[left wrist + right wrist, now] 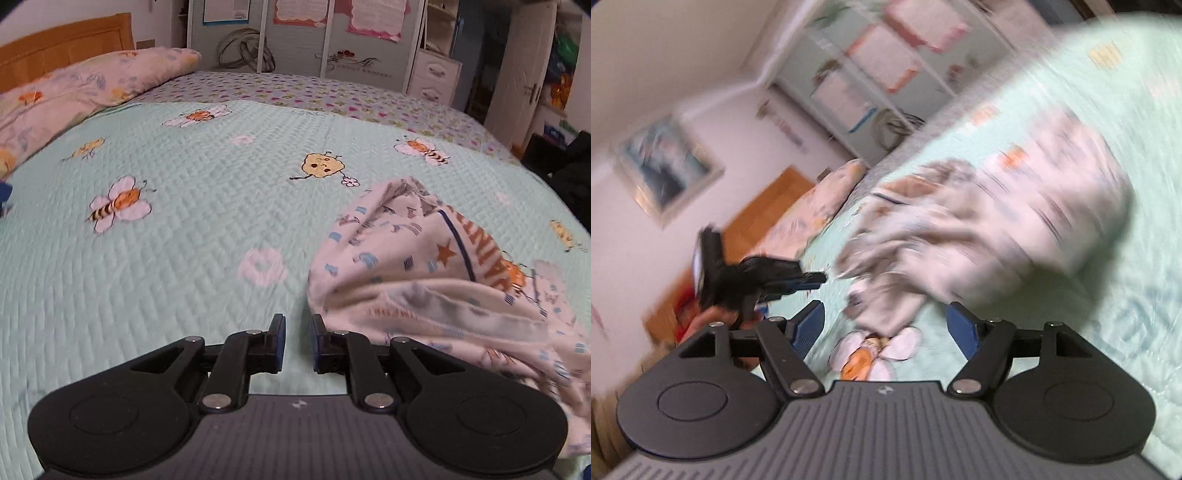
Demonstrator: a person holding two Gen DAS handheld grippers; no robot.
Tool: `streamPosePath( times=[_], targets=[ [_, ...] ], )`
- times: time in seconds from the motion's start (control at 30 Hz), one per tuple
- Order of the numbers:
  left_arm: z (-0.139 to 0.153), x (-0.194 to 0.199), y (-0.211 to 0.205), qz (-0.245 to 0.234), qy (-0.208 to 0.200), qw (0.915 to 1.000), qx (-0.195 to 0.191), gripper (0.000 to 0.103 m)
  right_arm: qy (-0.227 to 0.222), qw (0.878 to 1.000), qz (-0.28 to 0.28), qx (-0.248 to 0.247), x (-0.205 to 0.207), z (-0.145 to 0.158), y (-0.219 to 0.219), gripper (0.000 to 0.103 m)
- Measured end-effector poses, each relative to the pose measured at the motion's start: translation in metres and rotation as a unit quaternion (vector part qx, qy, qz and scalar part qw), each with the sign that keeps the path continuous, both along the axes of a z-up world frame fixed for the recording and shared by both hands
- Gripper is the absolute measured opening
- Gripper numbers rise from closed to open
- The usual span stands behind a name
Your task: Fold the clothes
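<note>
Left wrist view, left tool (pixel 298 343) slightly parted and empty over mint bee-print bedspread (pixel 184 258), crumpled printed garment (pixel 424 280) at lower right, right tool (pixel 884 328) spread wide, empty, garment beyond it.

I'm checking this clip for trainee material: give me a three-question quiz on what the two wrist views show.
1. True or false: the left hand-held gripper has cloth between its blue pads.
2. What lies crumpled on the mint-green quilted bedspread with bee prints?
A. dark towel
B. pale printed garment with an orange star
C. striped sock
3. In the left wrist view, on which side of the gripper is the garment?

Key: 1 false, the narrow gap shows only bedspread. 2 B. 3 right, beside the right pad.
</note>
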State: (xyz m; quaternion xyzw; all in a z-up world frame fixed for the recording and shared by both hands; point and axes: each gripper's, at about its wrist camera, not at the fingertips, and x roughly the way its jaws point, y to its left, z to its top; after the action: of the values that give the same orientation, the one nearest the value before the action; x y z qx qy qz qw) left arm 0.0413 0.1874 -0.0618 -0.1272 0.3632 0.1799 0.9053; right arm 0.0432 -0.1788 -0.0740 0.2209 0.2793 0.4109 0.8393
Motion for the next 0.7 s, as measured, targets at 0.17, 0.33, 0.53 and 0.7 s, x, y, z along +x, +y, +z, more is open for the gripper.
streamPosePath(
  times=[0.17, 0.33, 0.53, 0.7],
  targets=[
    [0.004, -0.026, -0.022, -0.046, -0.001, 0.9987, 0.020, 0.021, -0.200, 0.961, -0.048, -0.185, -0.012, 0.053, 0.050, 0.103],
    [0.007, -0.045, -0.039, -0.086, -0.001, 0.9949, 0.053, 0.041, -0.222, 0.933, 0.006, -0.284, 0.038, 0.034, 0.094, 0.029],
    [0.002, -0.053, -0.037, -0.108, 0.004, 0.9928, 0.053, 0.046, -0.204, 0.920, 0.003, -0.334, 0.056, 0.009, 0.104, 0.031],
    [-0.005, -0.051, -0.035, -0.113, 0.009, 0.9928, 0.041, 0.053, -0.185, 0.916, 0.009, -0.355, 0.060, -0.008, 0.102, 0.032]
  ],
)
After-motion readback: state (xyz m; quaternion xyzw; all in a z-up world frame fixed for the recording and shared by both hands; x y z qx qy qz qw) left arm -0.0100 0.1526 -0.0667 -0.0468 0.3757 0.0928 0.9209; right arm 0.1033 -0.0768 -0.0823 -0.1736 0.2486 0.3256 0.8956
